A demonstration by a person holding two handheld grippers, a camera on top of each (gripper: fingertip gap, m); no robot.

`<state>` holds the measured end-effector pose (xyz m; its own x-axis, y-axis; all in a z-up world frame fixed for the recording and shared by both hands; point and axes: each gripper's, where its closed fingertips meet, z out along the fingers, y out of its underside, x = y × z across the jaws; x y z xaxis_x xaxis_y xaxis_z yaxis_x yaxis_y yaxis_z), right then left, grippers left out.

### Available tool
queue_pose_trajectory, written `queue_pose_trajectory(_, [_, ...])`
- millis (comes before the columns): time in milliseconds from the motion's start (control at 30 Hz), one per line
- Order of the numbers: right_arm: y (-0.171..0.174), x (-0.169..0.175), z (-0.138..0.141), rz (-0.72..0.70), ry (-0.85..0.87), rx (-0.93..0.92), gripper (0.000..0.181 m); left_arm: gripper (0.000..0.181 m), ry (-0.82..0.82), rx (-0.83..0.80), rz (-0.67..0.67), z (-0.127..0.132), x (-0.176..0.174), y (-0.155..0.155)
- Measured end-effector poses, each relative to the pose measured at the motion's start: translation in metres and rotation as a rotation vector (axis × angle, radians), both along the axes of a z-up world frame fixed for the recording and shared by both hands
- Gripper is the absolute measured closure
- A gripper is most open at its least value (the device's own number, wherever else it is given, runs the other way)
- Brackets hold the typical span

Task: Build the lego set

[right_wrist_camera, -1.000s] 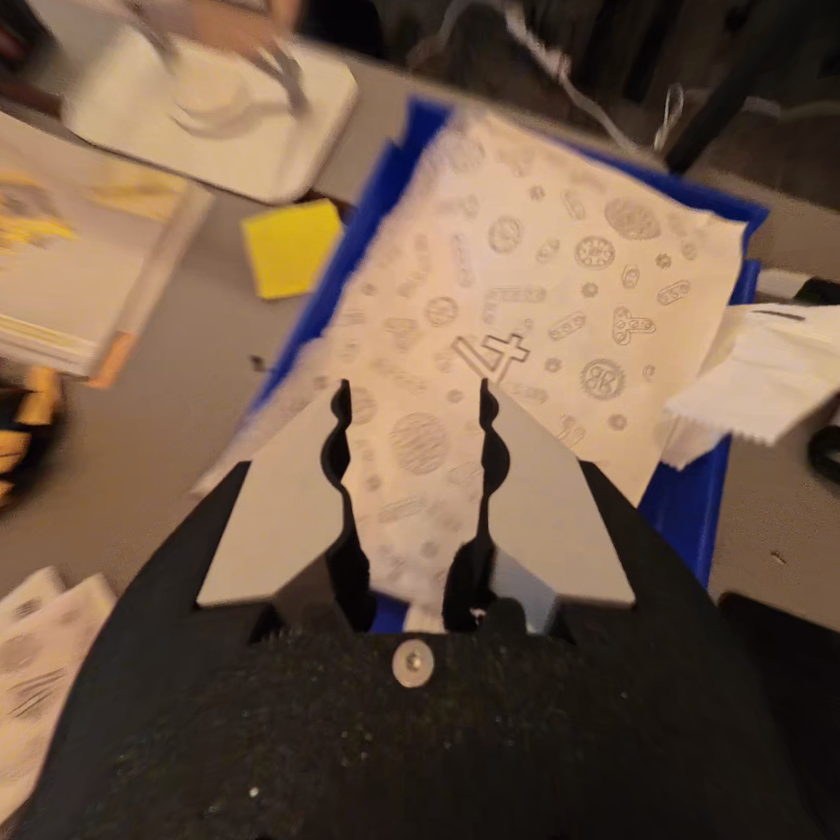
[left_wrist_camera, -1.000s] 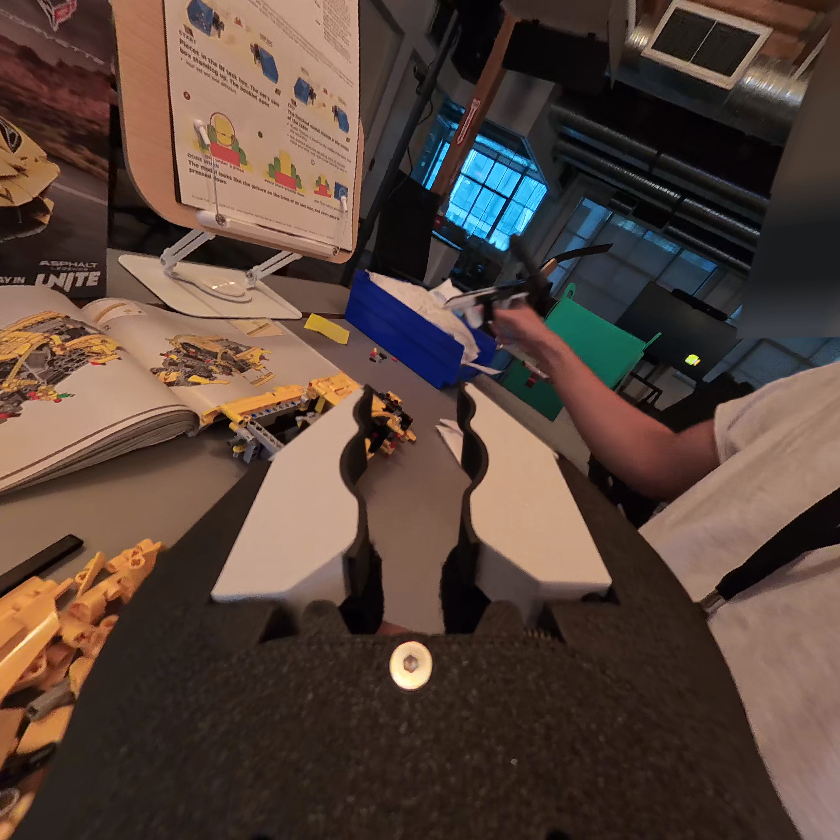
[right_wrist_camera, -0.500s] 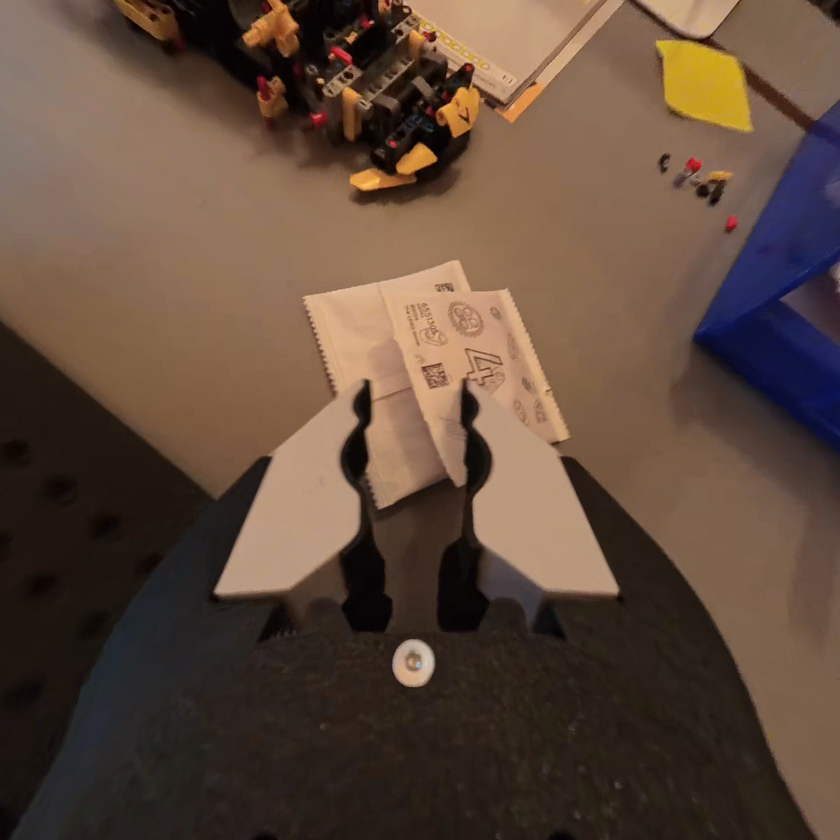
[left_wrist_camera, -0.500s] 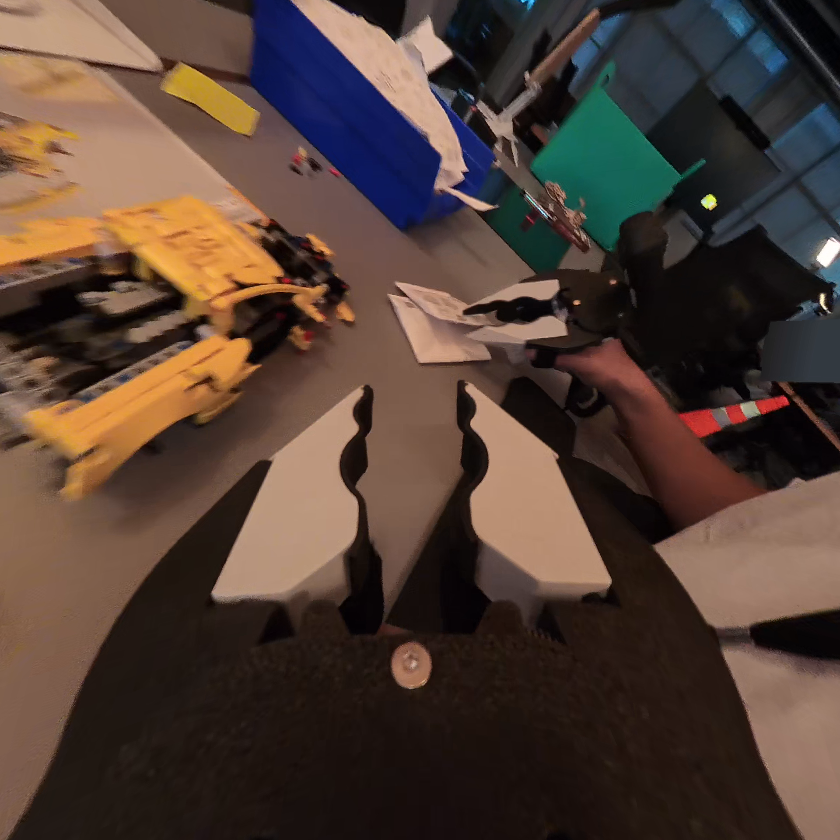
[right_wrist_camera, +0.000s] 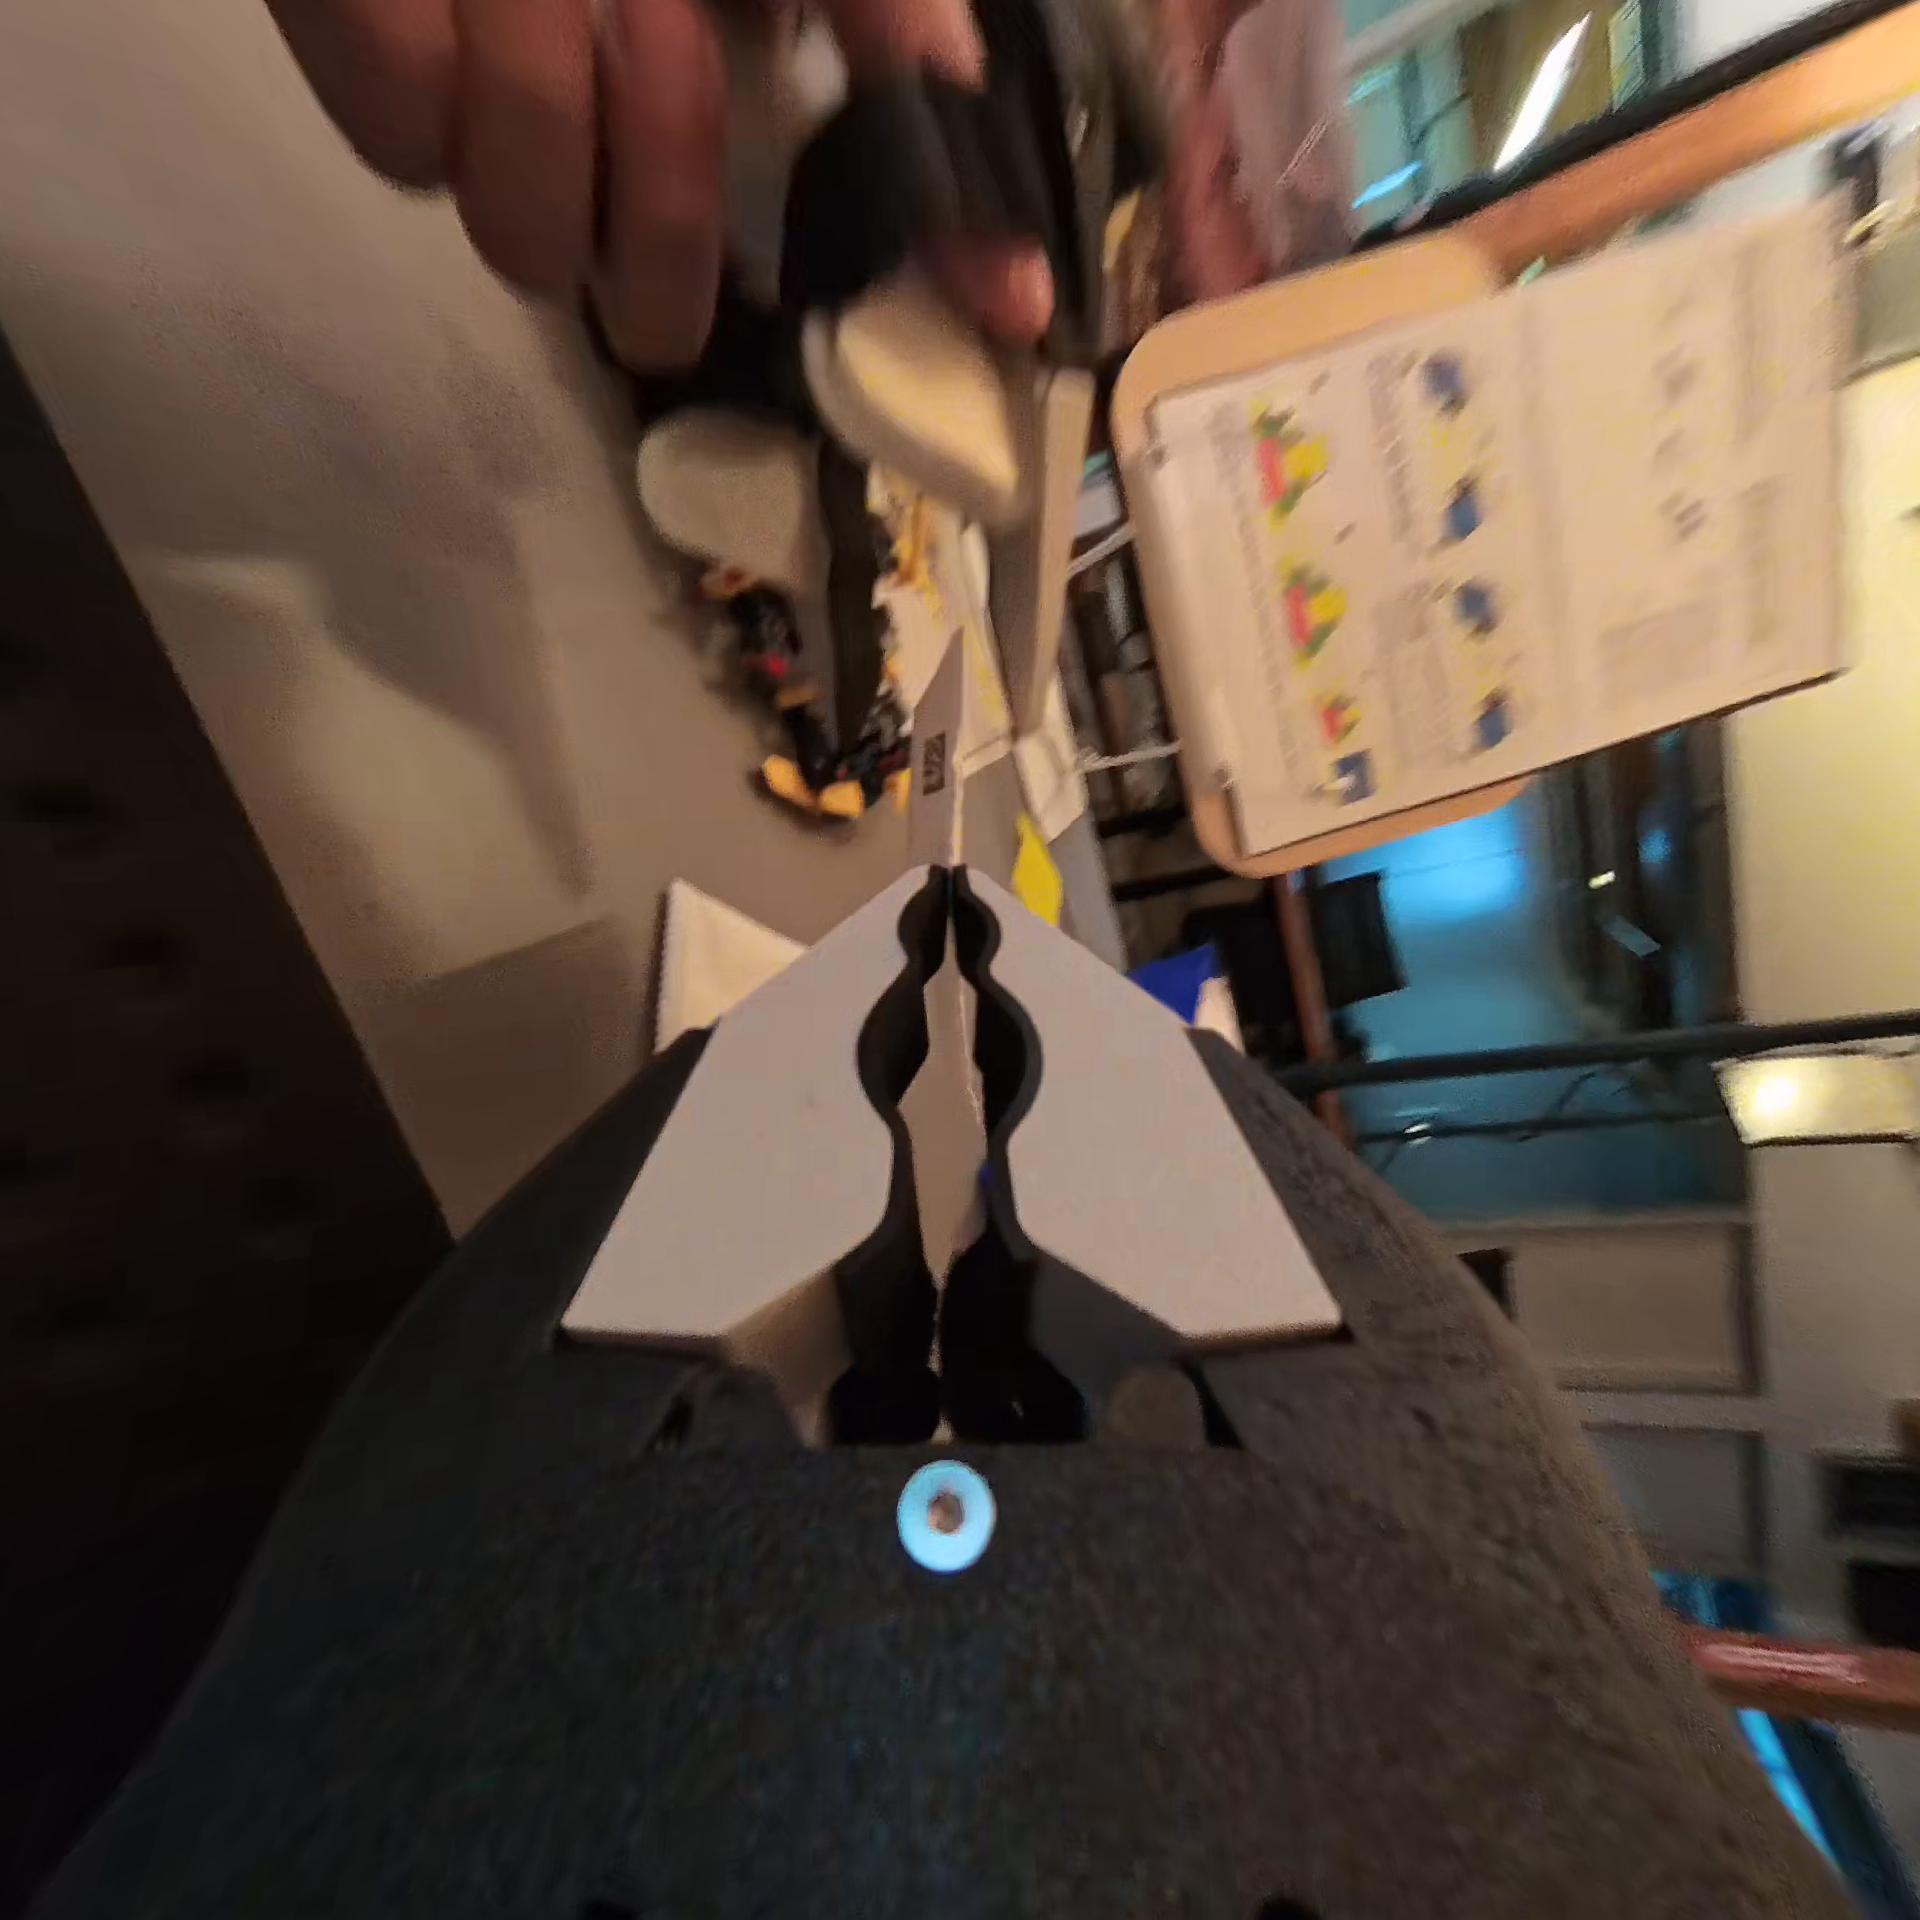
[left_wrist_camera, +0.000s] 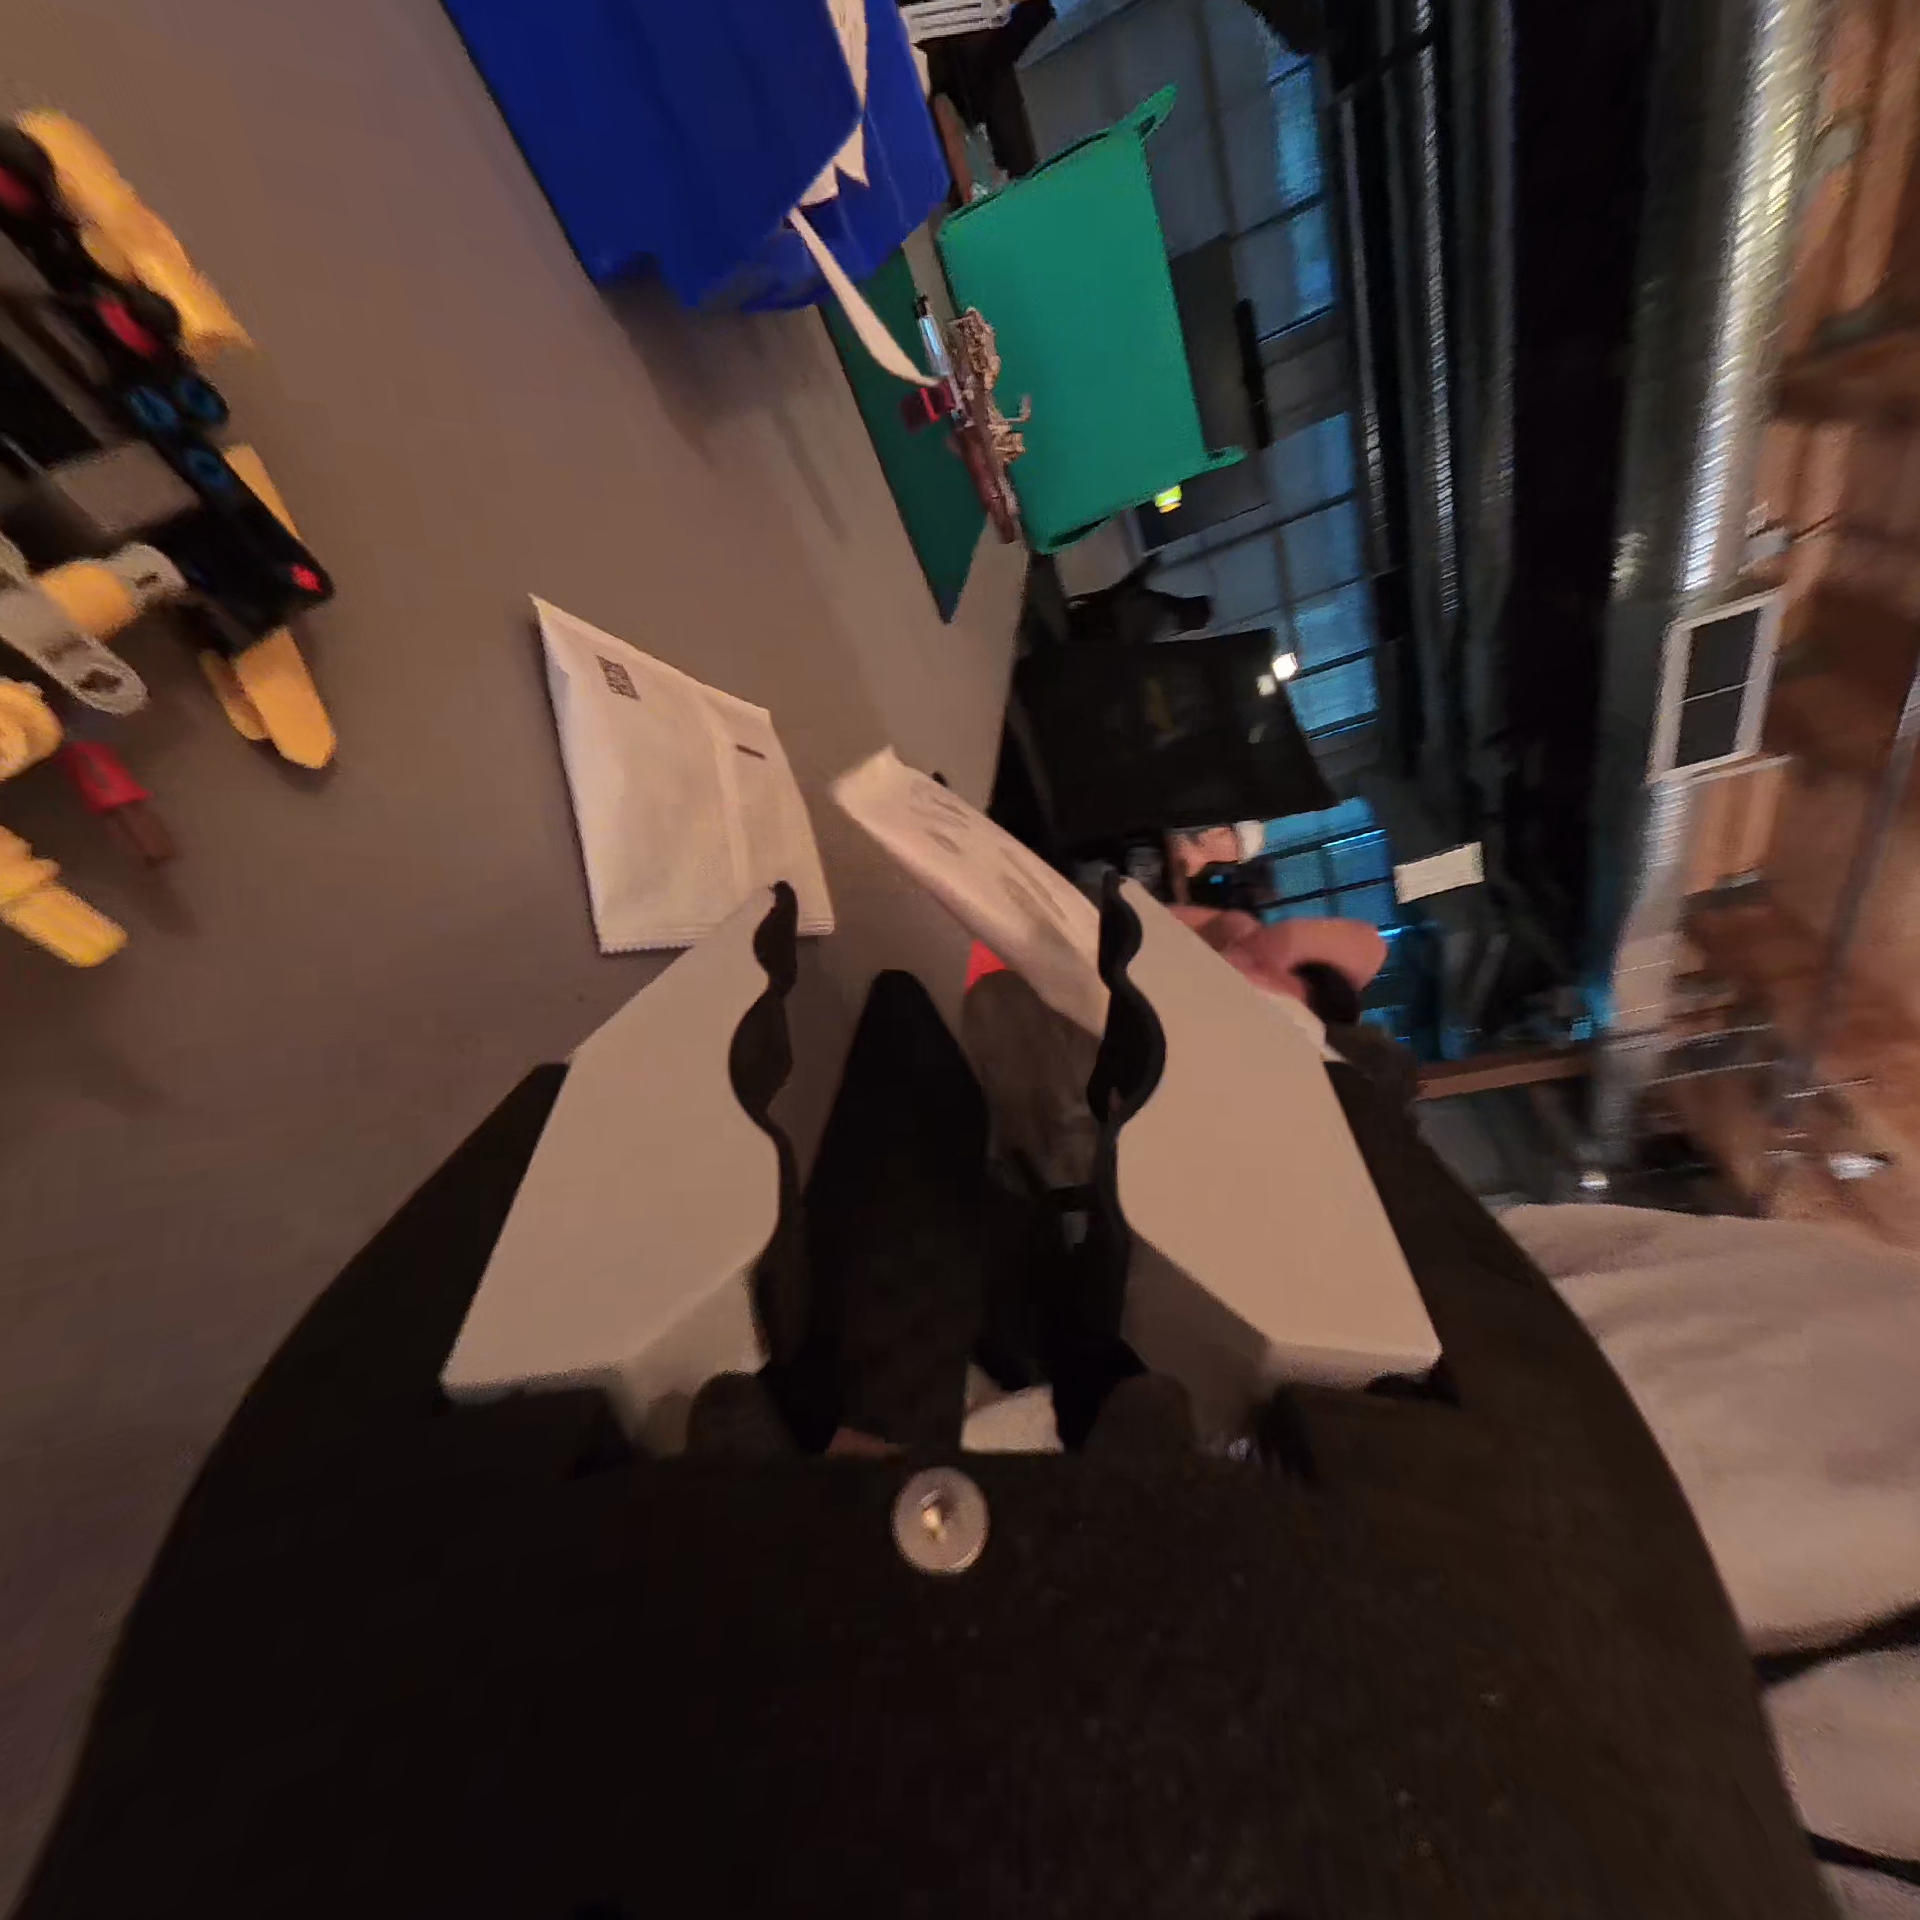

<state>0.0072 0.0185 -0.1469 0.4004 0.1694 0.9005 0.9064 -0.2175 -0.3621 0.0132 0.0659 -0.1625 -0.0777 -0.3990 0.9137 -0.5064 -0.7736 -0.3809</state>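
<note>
My right gripper (right_wrist_camera: 951,878) is shut on the edge of a white paper parts bag (right_wrist_camera: 940,748) and holds it up off the grey table (right_wrist_camera: 312,468). In the left wrist view the same bag (left_wrist_camera: 966,852) hangs in the air just ahead of my left gripper (left_wrist_camera: 940,904). That gripper is open, and its pads do not press on the bag. A second white bag (left_wrist_camera: 675,790) lies flat on the table. The yellow and black lego model (left_wrist_camera: 125,520) sits at the left, and it also shows in the right wrist view (right_wrist_camera: 821,727).
A blue bin (left_wrist_camera: 707,135) and a green box (left_wrist_camera: 1081,332) stand at the table's far side. An instruction sheet on a wooden stand (right_wrist_camera: 1455,540) and a yellow note (right_wrist_camera: 1039,883) are beyond the model. A hand (right_wrist_camera: 582,135) holds the left gripper near the top. My right fingertips sit around 6 cm from my left ones.
My right gripper closed on one of the two bags on the table and lifted it. My left gripper opened wider and came up to the lifted bag. Both views have rolled sideways.
</note>
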Motion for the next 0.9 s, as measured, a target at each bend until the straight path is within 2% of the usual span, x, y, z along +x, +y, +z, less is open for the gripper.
queue_pose_trajectory(133, [-0.002,-0.026,0.006,0.103,-0.014,0.046,0.181,0.126,-0.036,-0.184,0.004,0.003,0.007,0.002])
queue_pose_trajectory(267, [0.0,-0.034,0.0,0.178,-0.041,0.054,0.181,0.167,-0.048,-0.193,-0.035,0.003,0.009,0.0])
queue_pose_trajectory(300, [0.0,-0.036,0.0,0.196,-0.038,0.063,0.181,0.168,-0.039,-0.176,-0.045,0.001,0.008,-0.001])
queue_pose_trajectory(400, [0.001,-0.033,0.004,0.187,-0.064,0.098,0.181,0.166,-0.023,-0.148,-0.047,0.0,0.003,0.002])
queue_pose_trajectory(500, [0.002,-0.03,0.007,0.177,-0.093,0.126,0.181,0.153,0.005,-0.132,-0.027,-0.003,-0.002,0.006])
queue_pose_trajectory(633, [0.006,-0.029,0.008,0.174,-0.113,0.144,0.181,0.15,0.022,-0.209,-0.034,-0.008,-0.005,0.005])
queue_pose_trajectory(900, [0.005,-0.03,0.008,0.175,-0.168,0.157,0.181,0.148,0.065,-0.289,0.07,-0.018,-0.022,0.021])
